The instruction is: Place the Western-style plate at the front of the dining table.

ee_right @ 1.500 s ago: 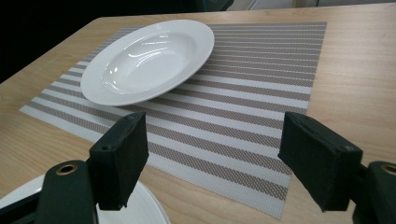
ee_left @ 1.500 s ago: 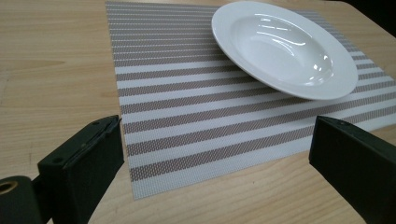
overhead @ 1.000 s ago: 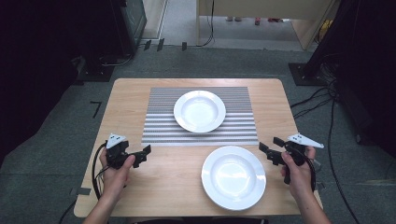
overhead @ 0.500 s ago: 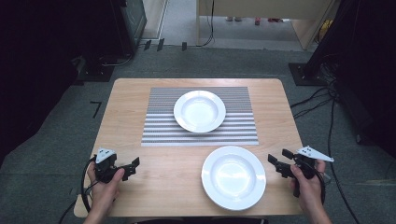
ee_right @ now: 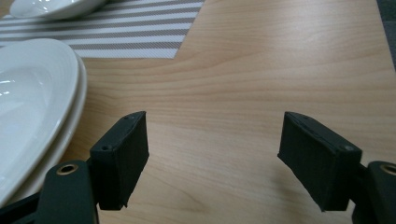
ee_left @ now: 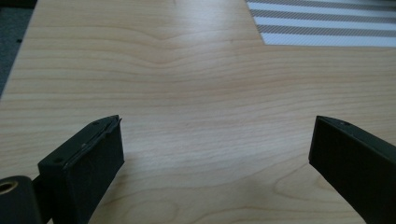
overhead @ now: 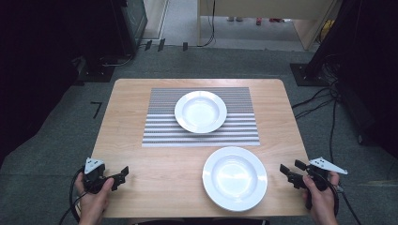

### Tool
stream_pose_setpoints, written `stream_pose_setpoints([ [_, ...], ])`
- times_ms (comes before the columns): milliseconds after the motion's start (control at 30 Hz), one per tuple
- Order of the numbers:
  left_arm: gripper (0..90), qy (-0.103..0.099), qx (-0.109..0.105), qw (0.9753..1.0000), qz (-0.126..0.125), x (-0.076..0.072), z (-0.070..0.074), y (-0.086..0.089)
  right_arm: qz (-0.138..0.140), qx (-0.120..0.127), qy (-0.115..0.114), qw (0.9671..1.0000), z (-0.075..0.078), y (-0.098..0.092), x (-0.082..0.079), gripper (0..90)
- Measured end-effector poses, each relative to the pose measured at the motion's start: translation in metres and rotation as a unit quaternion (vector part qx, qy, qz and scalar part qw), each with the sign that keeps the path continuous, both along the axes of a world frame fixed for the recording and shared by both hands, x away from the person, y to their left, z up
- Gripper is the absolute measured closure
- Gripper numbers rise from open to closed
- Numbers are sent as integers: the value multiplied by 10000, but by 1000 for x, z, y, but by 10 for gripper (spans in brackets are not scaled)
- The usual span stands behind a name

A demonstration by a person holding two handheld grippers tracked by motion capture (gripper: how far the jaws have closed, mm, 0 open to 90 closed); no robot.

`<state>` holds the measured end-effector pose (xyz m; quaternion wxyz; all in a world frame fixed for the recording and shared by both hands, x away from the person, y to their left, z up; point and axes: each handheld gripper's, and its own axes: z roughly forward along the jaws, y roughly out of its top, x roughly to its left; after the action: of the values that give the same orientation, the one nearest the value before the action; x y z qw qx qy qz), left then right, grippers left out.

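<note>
both jaws spread, empty: right gripper near-right, just beside the near white plate, possibly two stacked; left gripper near-left. approach the rim low and level.

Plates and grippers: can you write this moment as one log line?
left gripper: open, empty | right gripper: open, beside near plate | far plate: on striped mat

Pale, light-brown wooden table with a wavy grain. Rectangular fabric placemat striped grey and white. Two round white ceramic plates, plain and glossy: far plate on the stripes, near plate on bare wood. Black two-jaw grippers, left gripper and right gripper, each topped with a light-grey plate. Dark-grey speckled floor.
</note>
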<state>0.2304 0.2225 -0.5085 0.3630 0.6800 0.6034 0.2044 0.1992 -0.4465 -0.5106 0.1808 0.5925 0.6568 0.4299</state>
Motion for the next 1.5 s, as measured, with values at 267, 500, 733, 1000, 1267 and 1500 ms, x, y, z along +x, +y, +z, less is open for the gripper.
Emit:
stream_pose_setpoints([
  [267,34,-48,153,9999,46,-8,-2,12,-147,-206,128,9996,-9,-11,-10,243],
  [500,34,-71,342,9994,31,-13,-3,16,-255,-332,197,9989,-14,-17,-13,245],
  [733,35,-30,529,9985,-117,-14,-4,9,-254,-861,248,9957,-14,-6,-12,236],
  [1000,35,174,708,9970,-276,-12,-8,4,-233,-1298,284,9909,-15,5,-11,198],
  [1267,35,99,869,9954,-397,-13,-10,0,-186,-1314,294,9907,-15,5,-11,176],
  [1500,35,66,855,9957,-357,-14,-11,0,-116,-1326,326,9906,-15,6,-10,131],
])
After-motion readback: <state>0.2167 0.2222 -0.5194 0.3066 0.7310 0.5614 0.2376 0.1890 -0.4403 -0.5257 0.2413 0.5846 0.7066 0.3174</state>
